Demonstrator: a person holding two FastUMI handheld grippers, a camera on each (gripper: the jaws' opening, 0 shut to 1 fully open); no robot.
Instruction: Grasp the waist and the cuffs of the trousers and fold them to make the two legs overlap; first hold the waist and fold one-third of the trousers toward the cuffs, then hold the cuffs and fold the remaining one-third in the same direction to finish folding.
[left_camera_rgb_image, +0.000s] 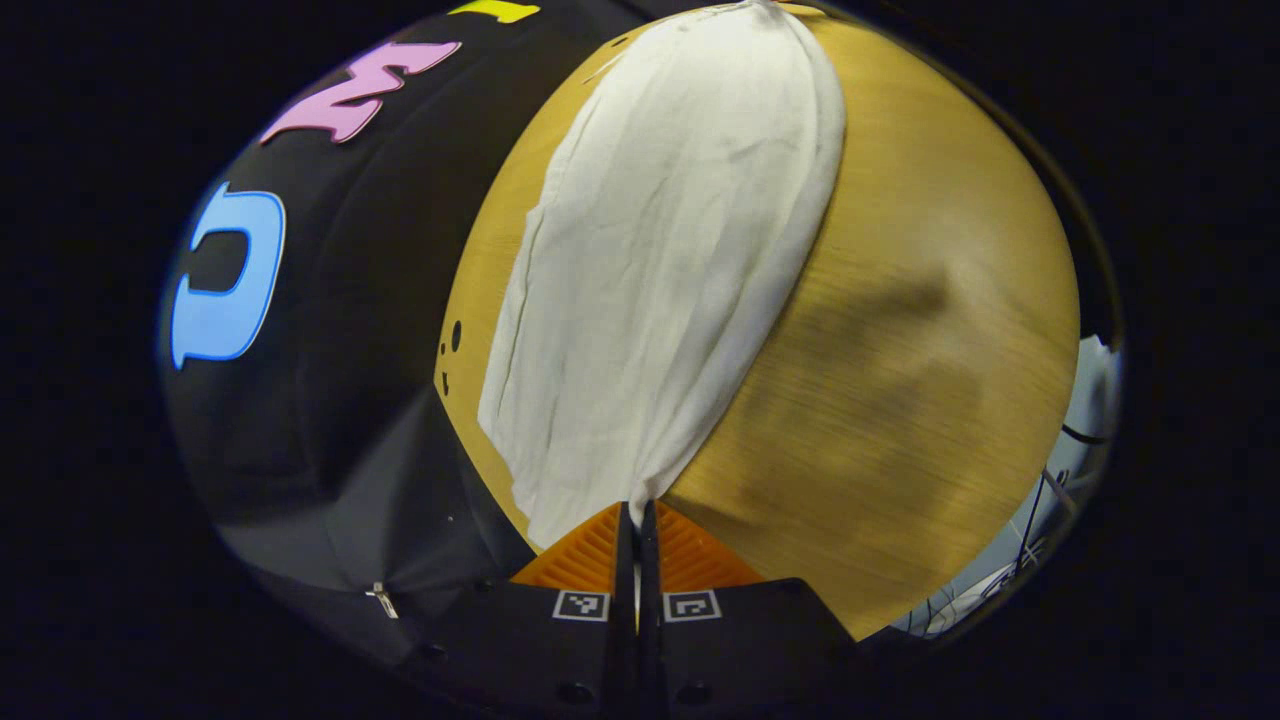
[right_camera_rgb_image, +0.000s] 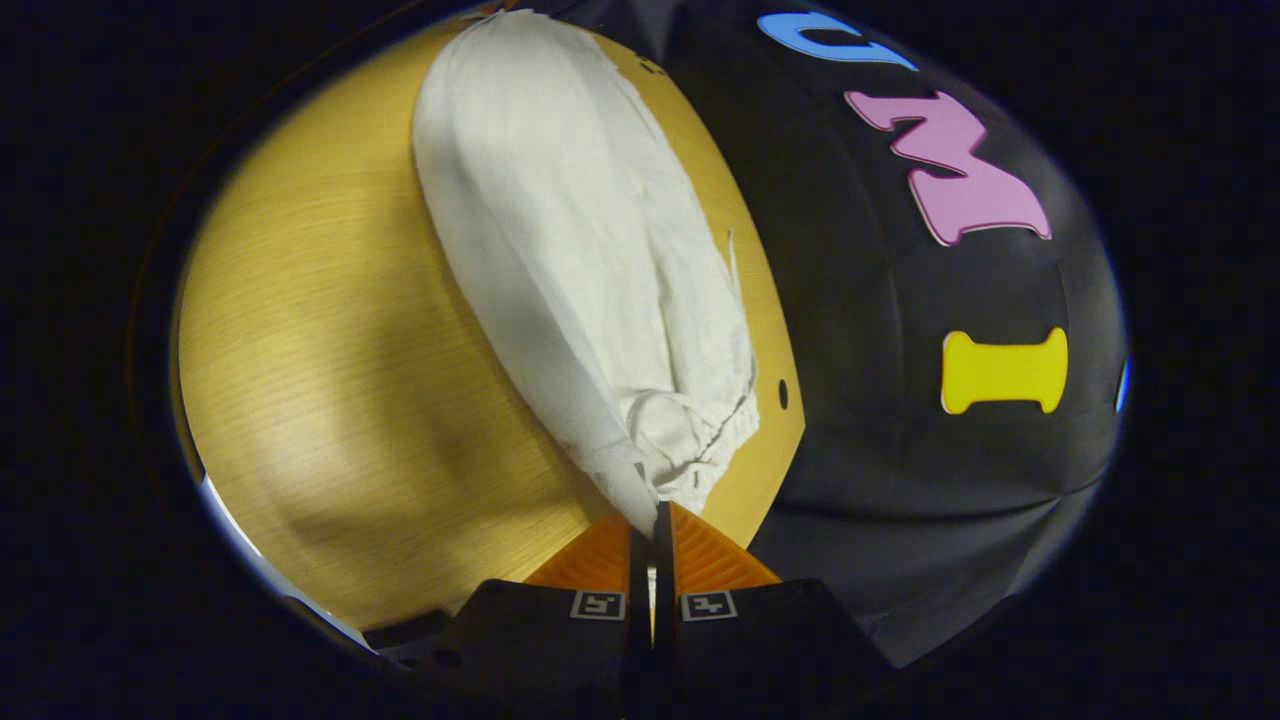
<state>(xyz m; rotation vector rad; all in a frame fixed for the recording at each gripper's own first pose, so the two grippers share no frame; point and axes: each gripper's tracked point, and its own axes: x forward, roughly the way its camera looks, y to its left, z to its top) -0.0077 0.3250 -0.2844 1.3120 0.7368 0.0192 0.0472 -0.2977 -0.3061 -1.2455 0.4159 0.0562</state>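
- Left gripper view: left gripper (left_camera_rgb_image: 636, 515) is pinched tight on the cuff end of the trousers (left_camera_rgb_image: 660, 280), which lie along the table's (left_camera_rgb_image: 900, 300) far edge.
- Right gripper view: right gripper (right_camera_rgb_image: 652, 520) is clamped on the gathered waist (right_camera_rgb_image: 690, 440). Legs look overlapped already; both thirds folds left, I'd guess.

Count: one pair of white trousers (left_camera_rgb_image: 660, 270), lying on one wooden worktop (left_camera_rgb_image: 930, 330). Two grippers, the left gripper (left_camera_rgb_image: 636, 515) and the right gripper (right_camera_rgb_image: 652, 515), each with two fingers. One drawstring waist (right_camera_rgb_image: 700, 440) on the trousers.
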